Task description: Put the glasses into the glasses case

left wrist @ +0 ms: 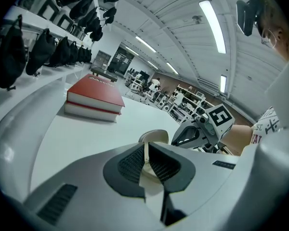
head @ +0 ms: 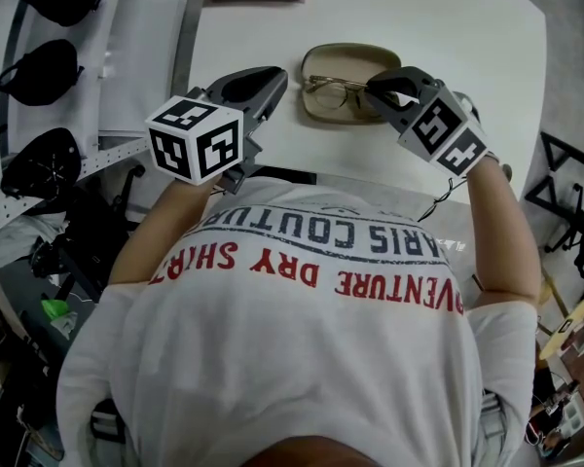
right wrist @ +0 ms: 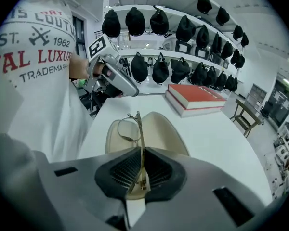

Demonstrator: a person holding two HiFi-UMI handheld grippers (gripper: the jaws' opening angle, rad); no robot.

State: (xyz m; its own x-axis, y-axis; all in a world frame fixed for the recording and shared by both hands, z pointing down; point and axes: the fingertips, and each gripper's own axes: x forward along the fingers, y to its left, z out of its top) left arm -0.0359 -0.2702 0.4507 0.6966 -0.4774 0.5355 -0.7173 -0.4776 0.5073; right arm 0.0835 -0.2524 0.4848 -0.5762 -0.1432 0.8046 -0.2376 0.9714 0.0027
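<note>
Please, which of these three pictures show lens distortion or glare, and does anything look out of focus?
Head view: even light and little distortion, with the white table somewhat washed out. Left gripper view: strong fisheye with dark corners, and the ceiling lamps glare. Right gripper view: the same fisheye, so the rows of caps bend, while the glasses look sharp.
</note>
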